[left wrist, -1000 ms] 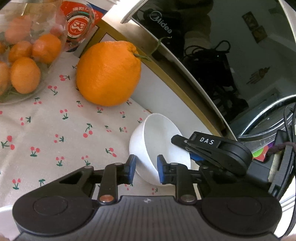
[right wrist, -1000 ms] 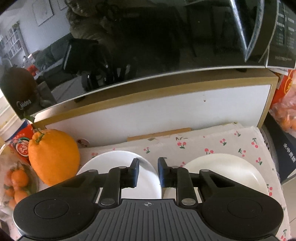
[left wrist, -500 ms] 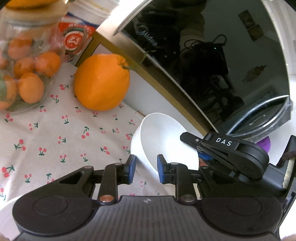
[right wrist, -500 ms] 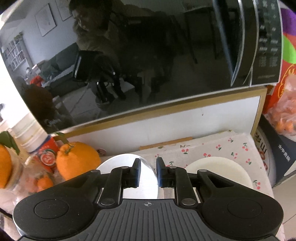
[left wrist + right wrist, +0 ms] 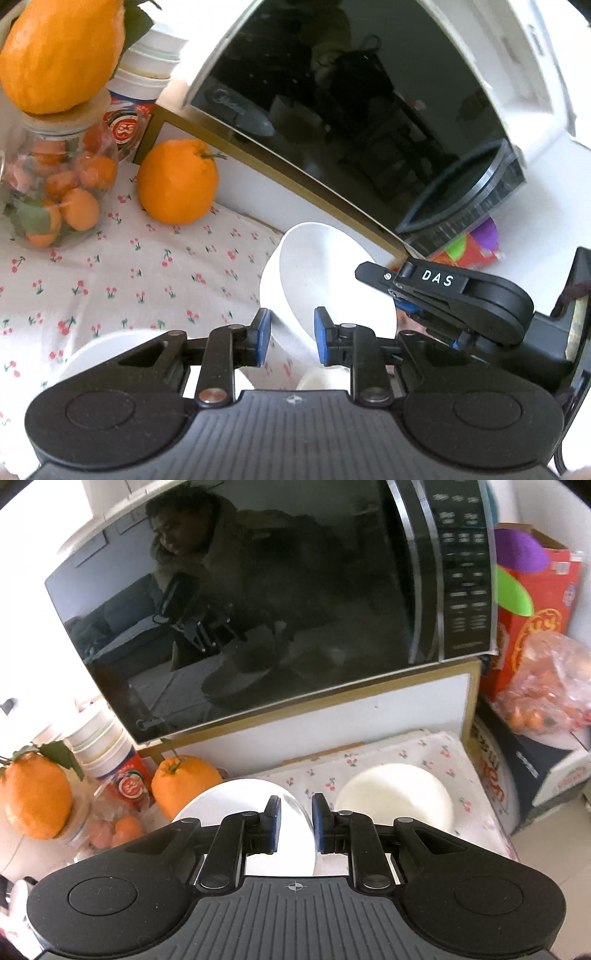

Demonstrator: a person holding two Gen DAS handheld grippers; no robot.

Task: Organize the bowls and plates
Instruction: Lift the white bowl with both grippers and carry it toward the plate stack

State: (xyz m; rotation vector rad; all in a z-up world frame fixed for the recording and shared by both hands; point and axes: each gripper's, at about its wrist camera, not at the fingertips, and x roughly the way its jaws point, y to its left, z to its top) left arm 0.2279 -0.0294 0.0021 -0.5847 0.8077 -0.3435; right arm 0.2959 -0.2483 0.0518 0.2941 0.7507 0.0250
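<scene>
**Two grips on the crockery: keep them level and bring them to one stack**

The left hand-held gripper [image 5: 291, 338] is clamped on the rim of a white bowl [image 5: 325, 280], which hangs tilted with its mouth turned toward the microwave [image 5: 354, 107]. In that view the right hand-held gripper [image 5: 373, 275] reaches in from the far side of the bowl, between it and the microwave. In its own view its jaws stand close together over the edge of a white plate [image 5: 236, 801]; it looks clamped on that plate, held in front of the microwave, though the contact itself is hard to read.

A second, cream plate [image 5: 395, 794] lies flat on the cherry-print cloth [image 5: 110, 273] on the desk, below the microwave's right end. Another white dish [image 5: 110, 347] shows low in the left view, on the cloth well in front of the microwave.

To do this step well, judging from the tilt, hold the bowl's rim firmly so it does not swing, carry both pieces clear of the large orange [image 5: 177, 184] and the glass jar [image 5: 55, 181] at the microwave's left corner, and lower like onto like: plate over plate, bowl over bowl, centred before letting go.
</scene>
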